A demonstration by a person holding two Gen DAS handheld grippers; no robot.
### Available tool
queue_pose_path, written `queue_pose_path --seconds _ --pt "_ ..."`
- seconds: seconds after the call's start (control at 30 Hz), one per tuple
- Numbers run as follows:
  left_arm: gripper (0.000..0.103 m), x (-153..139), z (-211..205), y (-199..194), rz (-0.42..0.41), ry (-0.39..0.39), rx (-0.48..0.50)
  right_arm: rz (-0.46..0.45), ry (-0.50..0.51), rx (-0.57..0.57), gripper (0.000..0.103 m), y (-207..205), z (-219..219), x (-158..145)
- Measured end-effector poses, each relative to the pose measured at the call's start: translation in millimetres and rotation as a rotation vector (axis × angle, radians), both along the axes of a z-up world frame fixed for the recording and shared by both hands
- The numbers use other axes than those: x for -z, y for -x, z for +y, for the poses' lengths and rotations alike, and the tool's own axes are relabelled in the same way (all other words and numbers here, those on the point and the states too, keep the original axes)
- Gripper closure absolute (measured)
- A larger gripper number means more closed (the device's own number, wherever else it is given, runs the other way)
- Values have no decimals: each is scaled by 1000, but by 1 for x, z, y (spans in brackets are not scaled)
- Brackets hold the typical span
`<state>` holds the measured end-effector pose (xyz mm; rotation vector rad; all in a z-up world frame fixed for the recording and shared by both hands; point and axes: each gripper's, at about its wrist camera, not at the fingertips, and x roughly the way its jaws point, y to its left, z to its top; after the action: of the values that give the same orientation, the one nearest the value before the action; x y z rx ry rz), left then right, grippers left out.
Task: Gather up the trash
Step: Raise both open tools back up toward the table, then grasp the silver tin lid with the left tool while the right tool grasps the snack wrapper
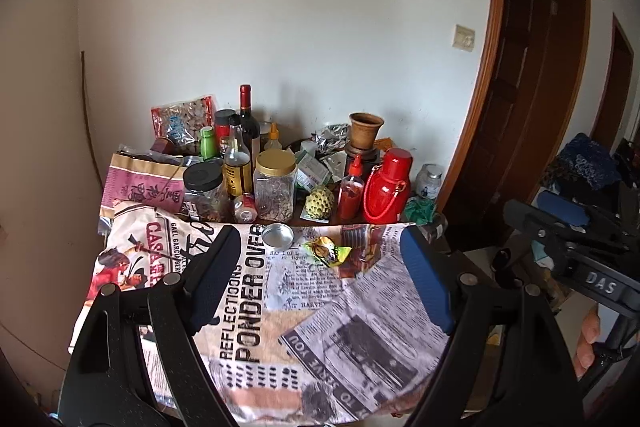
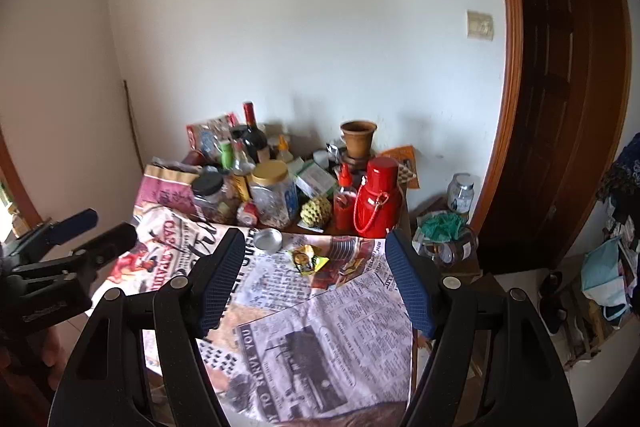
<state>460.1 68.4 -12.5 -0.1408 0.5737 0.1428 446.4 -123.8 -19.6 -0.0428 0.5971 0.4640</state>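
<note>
A crumpled yellow-green wrapper (image 1: 327,251) lies on the newsprint-patterned cloth (image 1: 328,311) toward the far edge, just beside a small round tin lid (image 1: 277,235) and in front of a packed row of jars and bottles. The left gripper (image 1: 320,275) and right gripper (image 2: 312,279) both hang short of it over the near part of the cloth, jaws standing wide with nothing between them. The wrapper looks light and springy, so a pinch landing off-centre could flick it toward the clutter or catch a fold of cloth along with it; dragging the cloth would likely tug at the lid and whatever stands on its far hem. The lid sits close enough that one finger could nudge or scoop it by mistake. Just behind stand a gold-capped jar (image 1: 275,185), a scaly green fruit (image 1: 319,202), a red sauce bottle (image 1: 351,193) and a red flask (image 1: 387,185); a reach that overshoots could knock the tall, narrow bottle over. With both grippers side by side, they could also crowd each other at the one small target.
</note>
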Motion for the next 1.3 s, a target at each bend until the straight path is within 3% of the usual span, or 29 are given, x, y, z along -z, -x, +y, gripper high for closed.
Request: queue_pose_path --seconds 0.23,0.37,0.47,0.7,0.83,1.0,1.13,1.3 --pt "22 29 43 -65 70 15 25 106 16 15 34 -52 28 30" --pt "22 49 79 -104 103 19 78 155 42 88 34 -79 49 53" --pt "22 66 110 -131 118 7 82 245 39 158 34 -105 67 76" --pt "22 146 171 -199 272 57 47 434 -16 221 34 -159 96 149" --pt "33 203 187 -233 371 132 71 484 -9 245 34 -183 106 190" --pt "44 252 193 -267 451 227 102 526 -2 261 34 -206 111 232" --pt "48 276 190 -287 481 211 119 567 -46 279 35 -219 110 256" --pt "63 296 184 -304 502 200 134 599 -43 269 40 -228 121 278"
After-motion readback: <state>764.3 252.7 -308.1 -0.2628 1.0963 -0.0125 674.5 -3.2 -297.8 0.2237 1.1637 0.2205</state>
